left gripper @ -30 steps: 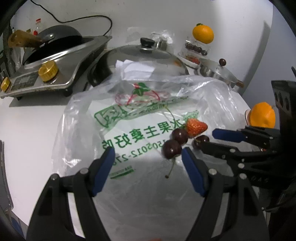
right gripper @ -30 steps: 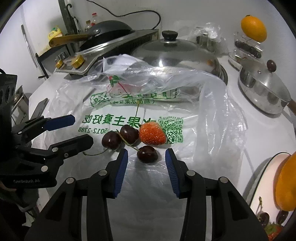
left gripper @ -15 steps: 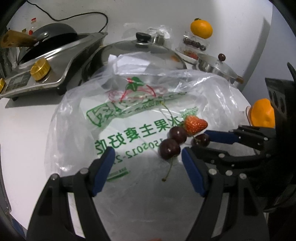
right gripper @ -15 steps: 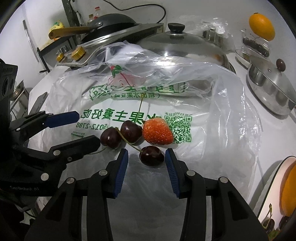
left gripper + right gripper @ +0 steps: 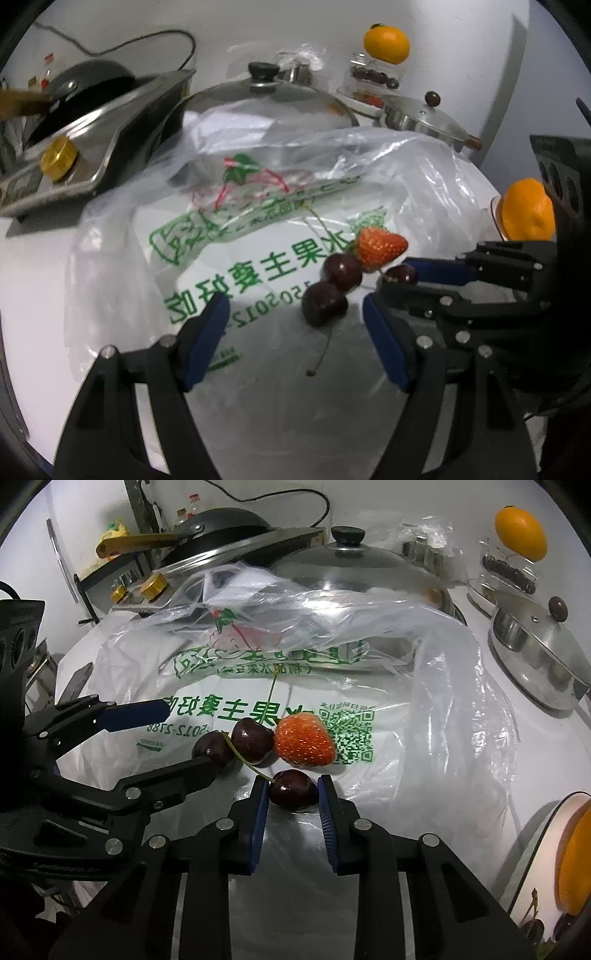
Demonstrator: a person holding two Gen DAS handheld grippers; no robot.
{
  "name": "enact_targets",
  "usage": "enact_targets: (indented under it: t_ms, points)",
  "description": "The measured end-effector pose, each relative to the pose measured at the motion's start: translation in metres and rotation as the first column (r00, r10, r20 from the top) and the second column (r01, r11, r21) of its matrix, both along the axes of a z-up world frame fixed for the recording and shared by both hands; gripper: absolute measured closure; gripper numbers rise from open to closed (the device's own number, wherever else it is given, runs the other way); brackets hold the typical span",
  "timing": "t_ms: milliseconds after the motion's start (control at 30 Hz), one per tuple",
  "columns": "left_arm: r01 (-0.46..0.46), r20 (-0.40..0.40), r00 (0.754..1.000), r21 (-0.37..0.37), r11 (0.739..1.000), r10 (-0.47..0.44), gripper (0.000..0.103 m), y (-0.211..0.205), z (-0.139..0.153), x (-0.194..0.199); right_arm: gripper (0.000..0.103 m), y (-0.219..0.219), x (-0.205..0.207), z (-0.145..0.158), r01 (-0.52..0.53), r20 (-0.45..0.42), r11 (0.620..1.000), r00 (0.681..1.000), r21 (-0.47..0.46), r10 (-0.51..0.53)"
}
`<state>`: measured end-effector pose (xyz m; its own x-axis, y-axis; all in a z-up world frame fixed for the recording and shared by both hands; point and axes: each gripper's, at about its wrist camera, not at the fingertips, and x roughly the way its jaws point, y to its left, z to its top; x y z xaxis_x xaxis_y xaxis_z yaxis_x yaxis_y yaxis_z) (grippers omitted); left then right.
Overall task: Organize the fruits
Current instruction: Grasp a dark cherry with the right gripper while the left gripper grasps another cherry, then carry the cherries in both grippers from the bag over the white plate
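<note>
So the fruit sits on a crinkly clear plastic bag (image 5: pixel 424 686) with green print, spread flat on the white counter (image 5: pixel 33 266). The right gripper (image 5: pixel 293 794) has its blue pads clamped on the nearest cherry (image 5: pixel 293 789), right at the front of the little cluster. Touching each other just behind it: two more cherries (image 5: pixel 252 739) and a strawberry (image 5: pixel 304 739). The left gripper (image 5: pixel 295 332) hangs with its jaws wide and nothing between them; one of its fingers (image 5: pixel 177 775) reaches right up against the leftmost cherry (image 5: pixel 212 746), partly covering it.

Pretty crowded back there. A big pot with a domed lid (image 5: pixel 354 561) sits behind the bag, and the bag's bunched-up edge drapes over its front. Left of it a stove with gold knobs (image 5: pixel 59 159) and a dark pan (image 5: pixel 221 524). Right, a smaller lidded pot (image 5: pixel 535 646), and an orange (image 5: pixel 521 533) perched on a clear container of dark fruit, hard to make out. Another orange (image 5: pixel 528 208) on a plate is half cut off by the frame edge.
</note>
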<state>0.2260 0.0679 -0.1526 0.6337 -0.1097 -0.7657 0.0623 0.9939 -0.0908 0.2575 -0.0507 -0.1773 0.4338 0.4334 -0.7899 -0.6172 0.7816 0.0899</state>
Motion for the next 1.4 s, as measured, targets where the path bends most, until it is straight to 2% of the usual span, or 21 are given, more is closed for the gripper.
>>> enact_targets:
  t_ms: [367,400,467,600,667,1033,1400]
  points:
    - [0.087,0.013,0.996,0.021,0.996,-0.087,0.028,-0.014,-0.002,0.004,0.074,-0.017,-0.001,0.01,0.024,0.018,0.999,1.0,0.023,-0.025]
    - [0.092,0.013,0.996,0.032,0.995,-0.092,0.03,-0.016,-0.003,0.005,0.074,-0.018,-0.001,0.011,0.027,0.018,0.999,0.999,0.025,-0.027]
    - [0.098,0.004,0.995,0.06,0.993,-0.098,0.044,-0.02,-0.008,0.007,0.074,-0.02,0.0,0.01,0.03,0.015,0.999,0.999,0.026,-0.03]
    - [0.106,-0.016,0.994,0.069,0.992,-0.105,0.049,-0.021,-0.014,0.009,0.074,-0.021,0.001,0.008,0.037,0.01,0.999,0.999,0.028,-0.037]
    - [0.105,-0.021,0.994,0.068,0.992,-0.104,0.055,-0.021,-0.016,0.009,0.074,-0.022,0.0,0.009,0.034,0.013,0.999,0.999,0.031,-0.034]
    - [0.112,-0.017,0.994,0.05,0.993,-0.111,0.07,-0.018,-0.014,0.007,0.074,-0.025,-0.005,0.013,0.04,0.024,0.999,0.999,0.029,-0.041]
    - [0.114,-0.009,0.994,0.04,0.993,-0.113,0.072,-0.018,-0.011,0.001,0.074,-0.029,-0.013,0.021,0.042,0.04,0.999,0.998,0.028,-0.043]
